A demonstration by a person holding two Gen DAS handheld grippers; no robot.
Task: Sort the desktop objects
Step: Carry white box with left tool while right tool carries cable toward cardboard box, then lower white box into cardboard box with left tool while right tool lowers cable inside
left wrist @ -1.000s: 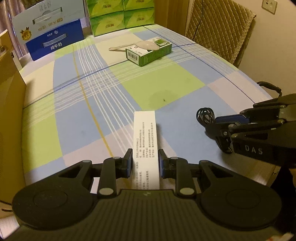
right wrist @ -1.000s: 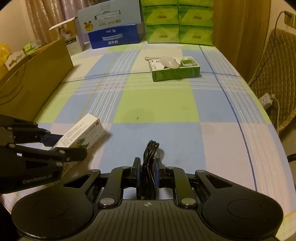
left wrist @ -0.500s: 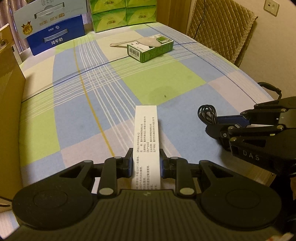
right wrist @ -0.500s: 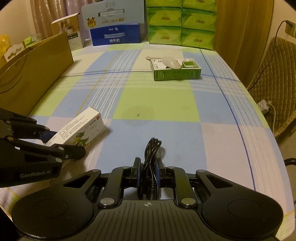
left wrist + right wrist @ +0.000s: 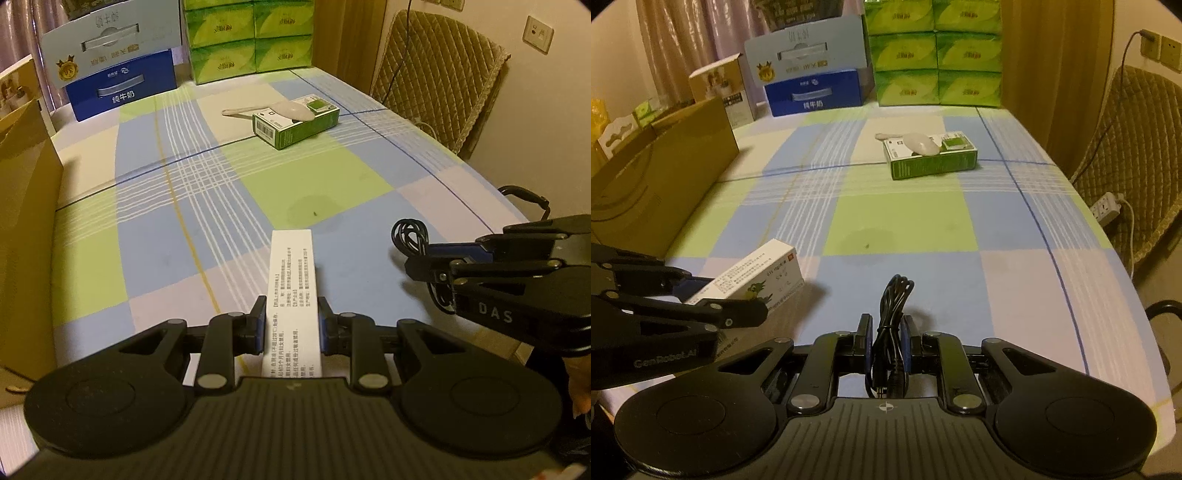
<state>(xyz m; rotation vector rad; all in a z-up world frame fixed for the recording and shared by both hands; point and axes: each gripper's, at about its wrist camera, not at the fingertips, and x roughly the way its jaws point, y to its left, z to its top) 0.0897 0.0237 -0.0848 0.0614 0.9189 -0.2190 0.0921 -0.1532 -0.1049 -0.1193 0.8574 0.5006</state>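
Beyond my table [image 5: 1015, 280] stand stacked green tissue packs [image 5: 934, 55], a blue milk carton [image 5: 816, 92], and a padded chair [image 5: 439, 74] to the right.

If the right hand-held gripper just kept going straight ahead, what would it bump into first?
Probably nothing soon: the right hand-held gripper, clamped on a black cable, points across bare tablecloth. The green box under the spoon lies far ahead, roughly in line; depth is unclear.

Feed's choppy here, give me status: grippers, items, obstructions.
Left gripper shut on white box. Right gripper shut on black cable. Nothing in the way.
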